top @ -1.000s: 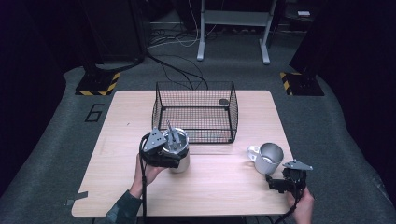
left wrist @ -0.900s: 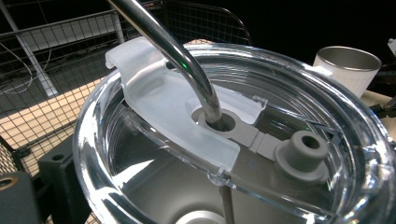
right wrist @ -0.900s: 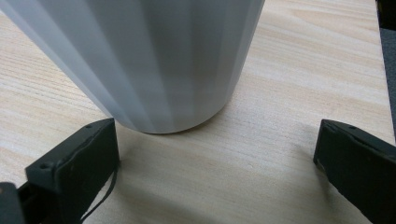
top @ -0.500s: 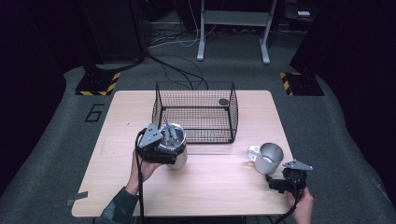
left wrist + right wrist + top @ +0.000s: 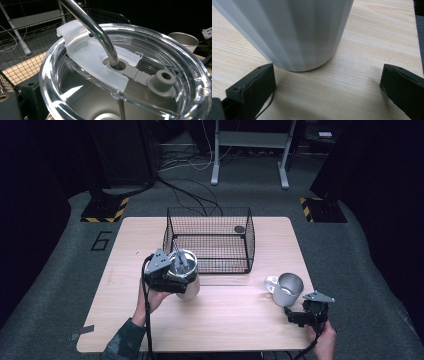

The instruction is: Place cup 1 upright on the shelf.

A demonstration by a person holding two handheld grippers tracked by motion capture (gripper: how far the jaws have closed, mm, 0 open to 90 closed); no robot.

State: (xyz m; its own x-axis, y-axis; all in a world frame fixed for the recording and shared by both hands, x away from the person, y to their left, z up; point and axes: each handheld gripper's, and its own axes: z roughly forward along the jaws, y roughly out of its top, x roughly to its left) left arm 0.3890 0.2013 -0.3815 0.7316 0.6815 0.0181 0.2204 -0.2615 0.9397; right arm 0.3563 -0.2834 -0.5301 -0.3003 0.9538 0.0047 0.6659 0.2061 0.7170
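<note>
L. gripper point(image 5: 172, 272) clamps tumbler point(image 5: 187, 277) w/ straw point(image 5: 95, 27), lifted near basket point(image 5: 247, 240). R. gripper point(image 5: 327, 87) jaws wide apart before mug point(image 5: 287, 289).

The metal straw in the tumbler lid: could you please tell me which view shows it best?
The left gripper view: the metal straw passes through the clear lid close up. In the high view it is a thin sliver.

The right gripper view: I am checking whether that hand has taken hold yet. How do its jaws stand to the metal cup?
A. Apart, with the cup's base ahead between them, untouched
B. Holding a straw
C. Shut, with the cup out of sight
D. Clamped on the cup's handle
A: the right gripper has its jaws wide apart on either side, and the metal cup stands on the table just ahead.
</note>
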